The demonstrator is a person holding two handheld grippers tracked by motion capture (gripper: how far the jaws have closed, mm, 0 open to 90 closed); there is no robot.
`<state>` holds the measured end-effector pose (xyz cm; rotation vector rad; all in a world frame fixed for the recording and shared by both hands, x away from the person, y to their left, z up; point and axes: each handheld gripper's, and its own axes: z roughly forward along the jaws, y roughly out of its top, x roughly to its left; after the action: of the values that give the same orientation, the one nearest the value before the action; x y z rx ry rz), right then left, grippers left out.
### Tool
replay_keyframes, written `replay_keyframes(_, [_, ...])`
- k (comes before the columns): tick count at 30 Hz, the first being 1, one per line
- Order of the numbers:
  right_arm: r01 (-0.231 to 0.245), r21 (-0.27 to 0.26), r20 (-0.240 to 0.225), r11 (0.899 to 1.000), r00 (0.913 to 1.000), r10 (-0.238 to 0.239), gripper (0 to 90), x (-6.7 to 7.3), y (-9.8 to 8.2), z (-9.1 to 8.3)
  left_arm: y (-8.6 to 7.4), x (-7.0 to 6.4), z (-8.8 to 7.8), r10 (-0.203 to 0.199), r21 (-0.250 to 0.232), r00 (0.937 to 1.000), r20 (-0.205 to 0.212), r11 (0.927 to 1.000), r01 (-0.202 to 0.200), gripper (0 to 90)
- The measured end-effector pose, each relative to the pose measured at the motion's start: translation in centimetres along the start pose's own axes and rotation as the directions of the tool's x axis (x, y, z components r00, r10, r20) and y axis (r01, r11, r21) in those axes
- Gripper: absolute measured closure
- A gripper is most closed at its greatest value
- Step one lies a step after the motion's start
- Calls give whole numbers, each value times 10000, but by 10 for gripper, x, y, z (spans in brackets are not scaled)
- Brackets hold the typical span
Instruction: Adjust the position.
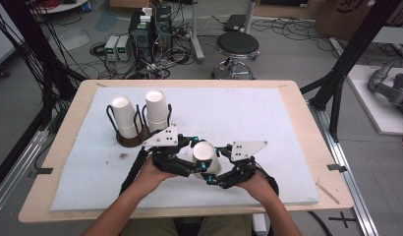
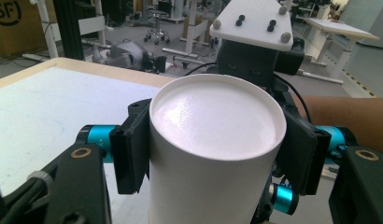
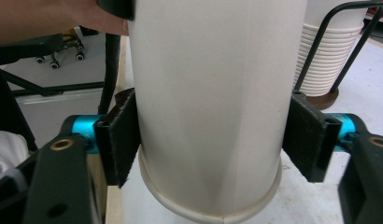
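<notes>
Nearest the person, both hands meet over the front middle of the white-padded counter [image 1: 288,123]. Between them a white paper cup [image 1: 205,157] is held upside down, its closed base up and its rolled rim down, clear of the pad. The left gripper [image 1: 189,160] pinches the cup from the left, its black pads pressed against the wall just under the base, as the left gripper view shows [image 2: 213,149]. The right gripper [image 1: 214,172] comes in from the right and lower down; in the right gripper view its pads touch the cup's wall [image 3: 208,107] on both sides just above the rim, so it too clamps the cup. The cup's inside cannot be seen.

Farther back, toward the left rear of the counter, stands a black wire holder [image 1: 138,129] on a round brown foot. It has two compartments, each carrying a stack of white cups, also base up: the left stack [image 1: 124,115] leans to the left, the right stack [image 1: 157,110] stands nearly upright. In the right gripper view the ribbed rims of one stack [image 3: 325,56] show nested closely.
</notes>
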<state>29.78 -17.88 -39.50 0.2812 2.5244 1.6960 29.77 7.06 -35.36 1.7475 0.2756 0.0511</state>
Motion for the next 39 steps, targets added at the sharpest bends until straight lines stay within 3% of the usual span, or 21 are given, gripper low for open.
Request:
replay_keyframes(5, [97,90,-6,9999,10000,-97,334,0,1,-1,-1,0,-1,-14,39,10000,29,10000,14,343])
replay_keyframes(6, [156,271,0,9995,9999,-156,336,0,2,-2,-2,0,-1,-58,74,9999,-120,10000,58,325])
replay_keyframes(8, [202,344,-9,9992,9998,-201,336,0,3,-3,-2,0,-1,-197,396,9988,-458,9990,215,185])
replay_keyframes(9, [209,380,-10,9991,9998,-208,336,0,4,-4,-3,0,-1,-281,544,9988,-399,9981,303,144])
replay_keyframes(11, [249,582,133,9980,9996,-258,336,0,5,-6,-5,1,-2,-240,731,9990,-364,9970,266,146])
replay_keyframes(15, [380,894,150,9953,9991,-395,336,0,9,-8,-6,2,-5,-301,667,9991,-295,9973,320,146])
replay_keyframes(16, [487,1335,157,9898,9986,-513,336,-1,11,-8,-5,3,-8,-231,751,9995,-217,9969,246,146])
replay_keyframes(19, [662,1977,94,9780,9975,-694,336,-1,13,-7,-4,3,-11,-136,930,9998,-132,9956,148,147])
replay_keyframes(24, [1156,3112,-120,9433,9930,-1177,335,-2,24,-4,-2,4,-14,11,1367,10000,-34,9906,-6,152])
replay_keyframes(29, [1643,4144,-487,8951,9862,-1585,335,-3,41,-1,-2,4,-14,144,1865,9999,92,9823,-159,155])
replay_keyframes(33, [1836,4704,-776,8631,9829,-1668,334,-5,49,3,-3,3,-12,247,2088,9995,221,9775,-287,171])
replay_keyframes(34, [1836,4704,-776,8631,9829,-1668,334,-5,49,3,-3,3,-12,247,2088,9995,221,9775,-287,176])
replay_keyframes(35, [1987,5029,-1004,8412,9800,-1715,334,-5,53,5,-3,3,-11,328,2222,9991,262,9743,-379,176])
replay_keyframes(39, [2168,5579,-1315,8011,9762,-1727,334,-3,58,9,-4,2,-8,350,2365,9987,378,9707,-430,187])
